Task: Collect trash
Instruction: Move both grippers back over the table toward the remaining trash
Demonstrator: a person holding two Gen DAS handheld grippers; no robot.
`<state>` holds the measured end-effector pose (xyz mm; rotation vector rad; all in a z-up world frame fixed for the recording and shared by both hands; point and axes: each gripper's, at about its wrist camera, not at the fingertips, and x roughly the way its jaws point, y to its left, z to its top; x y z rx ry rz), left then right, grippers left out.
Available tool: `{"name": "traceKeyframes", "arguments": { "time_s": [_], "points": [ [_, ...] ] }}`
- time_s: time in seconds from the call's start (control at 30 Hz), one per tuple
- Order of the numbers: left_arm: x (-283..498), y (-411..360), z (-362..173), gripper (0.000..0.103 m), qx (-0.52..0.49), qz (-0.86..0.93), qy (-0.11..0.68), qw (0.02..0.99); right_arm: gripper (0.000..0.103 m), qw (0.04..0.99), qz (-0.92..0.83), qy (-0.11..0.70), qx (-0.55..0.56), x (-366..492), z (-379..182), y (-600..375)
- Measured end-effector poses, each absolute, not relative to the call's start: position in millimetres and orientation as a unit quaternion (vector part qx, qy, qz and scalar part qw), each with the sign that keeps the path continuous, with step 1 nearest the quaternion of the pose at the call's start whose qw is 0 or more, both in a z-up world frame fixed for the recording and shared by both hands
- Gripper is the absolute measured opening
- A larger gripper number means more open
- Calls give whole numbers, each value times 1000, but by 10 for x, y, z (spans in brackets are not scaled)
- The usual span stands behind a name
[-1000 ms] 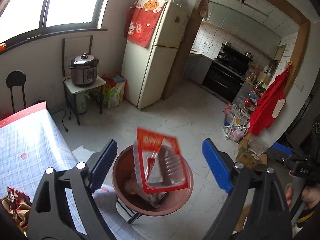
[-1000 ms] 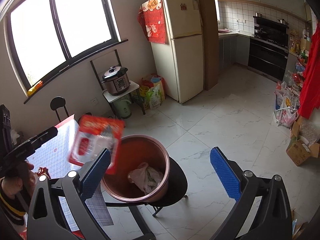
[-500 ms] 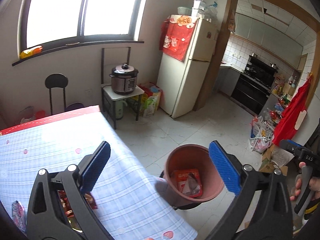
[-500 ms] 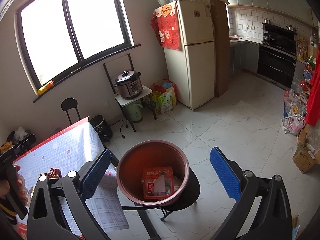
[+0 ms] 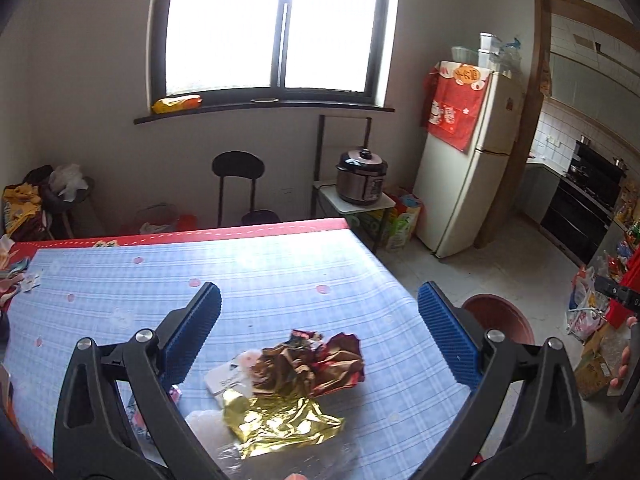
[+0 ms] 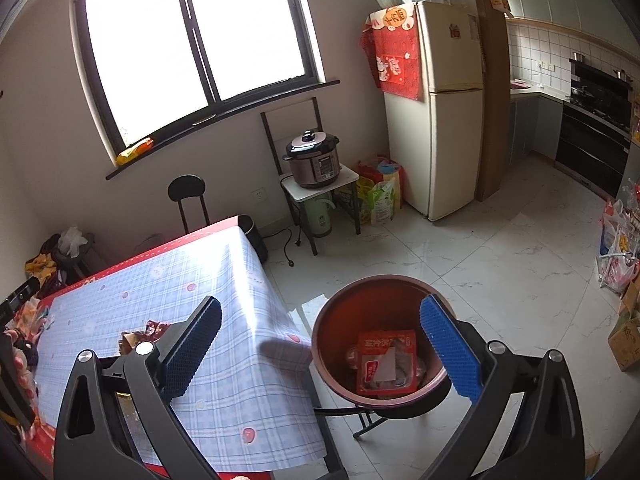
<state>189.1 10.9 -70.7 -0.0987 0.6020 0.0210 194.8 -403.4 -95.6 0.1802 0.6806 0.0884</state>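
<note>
My left gripper (image 5: 320, 336) is open and empty above the blue checked tablecloth (image 5: 260, 280). Between and just below its fingers lies a pile of trash: a crumpled brown-red wrapper (image 5: 316, 364), a gold foil wrapper (image 5: 276, 420) and a white packet (image 5: 224, 376). The red-brown bin (image 5: 500, 318) stands past the table's right edge. My right gripper (image 6: 320, 340) is open and empty above the bin (image 6: 332, 344), which holds a red package (image 6: 384, 360). The wrapper pile (image 6: 140, 334) shows partly behind its left finger.
More scraps lie at the table's far left (image 5: 16, 276). A black chair (image 5: 238, 184) stands behind the table. A side table with a pressure cooker (image 5: 362, 178), a fridge (image 5: 468, 160) and bags on the floor (image 6: 620, 256) lie to the right.
The red package fell out of my left gripper into the bin. The left gripper then swung left from the bin to over the table's wrapper pile. The right gripper shifted slightly.
</note>
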Motion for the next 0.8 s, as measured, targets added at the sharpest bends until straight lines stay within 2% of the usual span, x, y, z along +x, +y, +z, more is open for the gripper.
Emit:
{"name": "traceKeyframes", "arguments": {
  "time_s": [0.4,0.8],
  "points": [
    [1167,1283,-1066,97,-102,109,325,934,98,925,110,363,41,2070,-1009,-3017],
    [583,2008,-1549,97,-137,165,351,911,98,894,194,404,-19,2054,-1325,-1826]
  ]
}}
